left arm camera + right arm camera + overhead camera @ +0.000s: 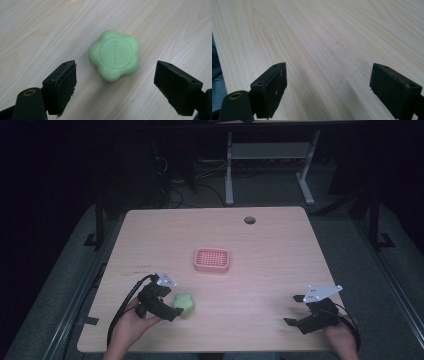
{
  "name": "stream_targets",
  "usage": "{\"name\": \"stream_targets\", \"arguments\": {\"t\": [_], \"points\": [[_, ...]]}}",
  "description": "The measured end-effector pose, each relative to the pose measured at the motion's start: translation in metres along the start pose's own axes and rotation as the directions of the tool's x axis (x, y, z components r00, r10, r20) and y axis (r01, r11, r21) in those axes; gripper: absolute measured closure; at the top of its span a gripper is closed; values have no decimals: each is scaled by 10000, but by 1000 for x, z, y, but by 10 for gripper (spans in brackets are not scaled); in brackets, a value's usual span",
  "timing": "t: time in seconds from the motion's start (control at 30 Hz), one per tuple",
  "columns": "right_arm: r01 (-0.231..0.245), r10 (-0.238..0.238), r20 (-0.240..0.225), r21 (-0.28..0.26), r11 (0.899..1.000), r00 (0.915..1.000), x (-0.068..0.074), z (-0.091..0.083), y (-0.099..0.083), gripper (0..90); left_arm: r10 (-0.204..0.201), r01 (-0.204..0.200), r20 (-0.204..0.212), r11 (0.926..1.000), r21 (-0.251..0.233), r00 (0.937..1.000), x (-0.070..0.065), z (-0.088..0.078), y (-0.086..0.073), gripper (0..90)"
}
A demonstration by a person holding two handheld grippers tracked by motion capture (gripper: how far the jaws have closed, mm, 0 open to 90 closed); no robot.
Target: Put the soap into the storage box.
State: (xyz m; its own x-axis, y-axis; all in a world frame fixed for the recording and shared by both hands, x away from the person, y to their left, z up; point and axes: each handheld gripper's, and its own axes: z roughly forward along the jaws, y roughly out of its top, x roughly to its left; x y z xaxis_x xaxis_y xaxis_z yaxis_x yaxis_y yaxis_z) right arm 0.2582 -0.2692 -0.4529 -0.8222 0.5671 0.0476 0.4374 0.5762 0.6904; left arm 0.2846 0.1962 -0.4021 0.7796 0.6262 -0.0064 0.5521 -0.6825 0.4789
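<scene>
A green flower-shaped soap lies flat on the wooden table, seen near the front left as the soap. My left gripper hovers just over it, open, its jaws wide on either side and not touching the bar. In the high view the left gripper sits right beside the soap. A pink slotted soap dish rests near the table's middle. My right gripper stands open at the front right over bare wood, and the right gripper has nothing between its jaws.
A round cable hole sits near the table's far edge. Beyond the table stand white desk legs on a dark floor. Blue fabric shows past the table's near edge in the right gripper view.
</scene>
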Motion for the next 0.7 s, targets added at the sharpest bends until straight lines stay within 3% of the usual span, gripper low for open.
{"name": "stream_targets", "arguments": {"t": [0.4,0.7], "points": [[-41,41,-90,24,10000,10000,0,2,1,138,-50,52,-24,9960,889,10000,2,23,13,184],[72,-71,-107,23,10000,9999,0,2,1,138,-25,39,-109,9916,1292,9999,1,33,18,194]]}}
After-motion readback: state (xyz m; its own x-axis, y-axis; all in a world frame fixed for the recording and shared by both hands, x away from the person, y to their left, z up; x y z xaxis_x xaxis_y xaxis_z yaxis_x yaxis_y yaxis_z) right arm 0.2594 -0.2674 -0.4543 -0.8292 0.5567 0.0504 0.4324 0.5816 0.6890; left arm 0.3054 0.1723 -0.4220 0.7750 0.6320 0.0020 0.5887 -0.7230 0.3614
